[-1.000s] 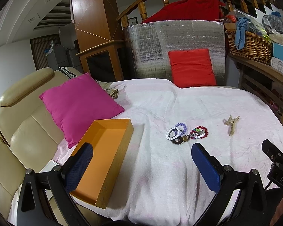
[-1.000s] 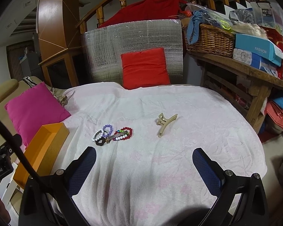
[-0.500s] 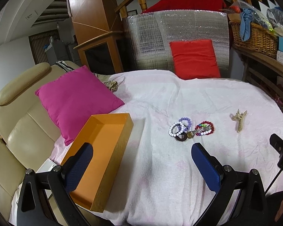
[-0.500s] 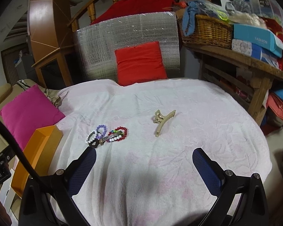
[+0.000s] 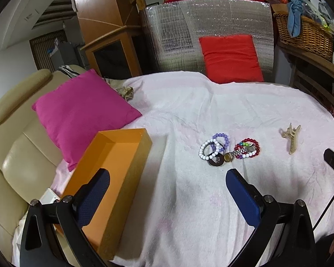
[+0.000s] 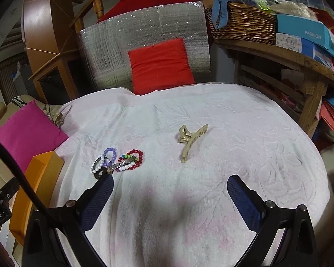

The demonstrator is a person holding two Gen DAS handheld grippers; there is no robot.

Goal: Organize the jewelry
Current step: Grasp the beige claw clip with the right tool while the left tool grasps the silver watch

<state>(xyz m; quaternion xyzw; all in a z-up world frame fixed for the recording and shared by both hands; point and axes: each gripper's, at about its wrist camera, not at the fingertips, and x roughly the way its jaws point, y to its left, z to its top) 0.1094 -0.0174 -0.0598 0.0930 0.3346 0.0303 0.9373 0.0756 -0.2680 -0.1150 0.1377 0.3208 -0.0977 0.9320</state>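
Note:
A pile of bead bracelets (image 5: 228, 149) in white, purple and red, with a watch and a dark ring, lies on the pale pink bedspread (image 5: 189, 200); it also shows in the right wrist view (image 6: 117, 162). A beige hair claw (image 6: 190, 141) lies to their right, seen too in the left wrist view (image 5: 290, 139). An open, empty orange box (image 5: 113, 166) sits at the bed's left edge (image 6: 36, 178). My left gripper (image 5: 167, 191) is open and empty, short of the bracelets. My right gripper (image 6: 169, 197) is open and empty, short of the claw.
A magenta pillow (image 5: 82, 111) lies behind the box on a beige sofa (image 5: 13, 151). A red cushion (image 6: 160, 65) leans on a silver foil panel at the back. A wooden shelf (image 6: 278, 55) with a wicker basket and boxes stands on the right.
Both grippers have moved forward and lower toward the bed; the bracelets, hair claw and box look larger and nearer. Nothing on the bed has moved.

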